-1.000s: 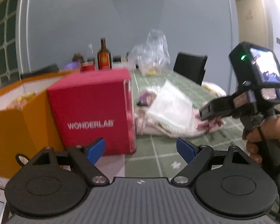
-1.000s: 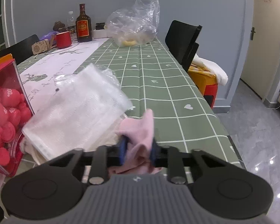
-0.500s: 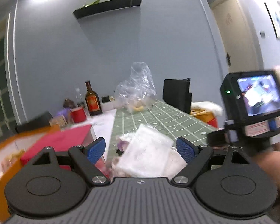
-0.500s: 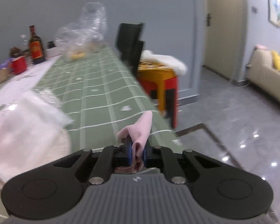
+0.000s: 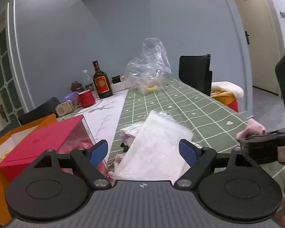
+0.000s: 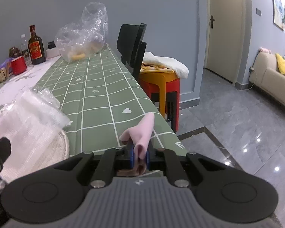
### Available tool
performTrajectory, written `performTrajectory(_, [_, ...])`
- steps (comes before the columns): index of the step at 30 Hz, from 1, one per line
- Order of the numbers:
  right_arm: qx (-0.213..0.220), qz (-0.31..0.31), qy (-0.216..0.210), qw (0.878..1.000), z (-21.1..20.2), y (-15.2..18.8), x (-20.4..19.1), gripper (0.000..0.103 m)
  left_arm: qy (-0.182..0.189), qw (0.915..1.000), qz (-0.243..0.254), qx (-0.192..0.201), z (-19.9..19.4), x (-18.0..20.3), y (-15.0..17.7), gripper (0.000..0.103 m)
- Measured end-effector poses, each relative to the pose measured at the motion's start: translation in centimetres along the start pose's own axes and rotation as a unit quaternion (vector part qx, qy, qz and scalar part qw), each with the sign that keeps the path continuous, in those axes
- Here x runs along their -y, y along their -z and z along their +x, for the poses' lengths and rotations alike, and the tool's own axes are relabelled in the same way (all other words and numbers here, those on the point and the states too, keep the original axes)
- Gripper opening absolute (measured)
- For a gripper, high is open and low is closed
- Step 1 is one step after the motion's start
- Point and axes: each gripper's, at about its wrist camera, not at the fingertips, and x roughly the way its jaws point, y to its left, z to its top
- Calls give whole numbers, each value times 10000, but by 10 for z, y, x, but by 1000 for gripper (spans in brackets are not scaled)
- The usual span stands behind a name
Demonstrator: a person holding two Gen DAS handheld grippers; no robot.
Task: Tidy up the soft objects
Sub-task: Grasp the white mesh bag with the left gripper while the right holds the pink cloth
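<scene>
A: Now, entry, biggest first. The table (image 6: 96,95) with its green checked cloth fills less of the right wrist view than a second ago; grey floor and the stacked stools (image 6: 161,83) at the table's edge now take the right half. Reading: the right hand has swung toward the near corner.

B: And the left view?

A: It has risen off the red box (image 5: 41,144). A second ago the box front filled the left of the frame; now its lid is seen from above, with the orange box (image 5: 1,172) beside it.

B: The soft things?

A: The pile of white plastic-wrapped fabric (image 5: 157,146) lies on the table where it was, directly ahead of the left hand-held gripper (image 5: 143,151), whose jaws stand wide apart with nothing between them.

B: The right one?

A: The right hand-held gripper (image 6: 139,156) stays pinched on the pink cloth (image 6: 142,131). A fold stands up out of the jaws, clear of the pile and over the table's near edge.

B: Meaning?

A: My judgement: one soft item is separated from the heap and in transit. Where it is to go is not shown. The free left hand-held gripper looks placed to take a second corner or the next item.
</scene>
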Motion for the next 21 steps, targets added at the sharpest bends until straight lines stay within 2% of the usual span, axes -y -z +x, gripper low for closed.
performTrajectory(4, [5, 74, -42, 10000, 0, 1, 2, 9, 41, 9996, 35, -285, 7, 2, 8, 99])
performTrajectory(9, [6, 78, -33, 10000, 0, 1, 2, 9, -192, 9991, 233, -313, 13, 10, 9, 99])
performTrajectory(13, [7, 21, 50, 10000, 0, 1, -1, 9, -283, 9976, 345, -534, 18, 14, 8, 96])
performTrajectory(17, [13, 146, -16, 9999, 0, 2, 2, 10, 64, 9941, 202, -1063, 35, 8, 9, 86])
performTrajectory(19, [14, 159, -25, 9999, 0, 2, 2, 10, 223, 9938, 33, -1086, 35, 2, 11, 84])
performTrajectory(21, [12, 126, -7, 9999, 1, 2, 1, 10, 221, 9938, 52, -1085, 34, 3, 11, 84])
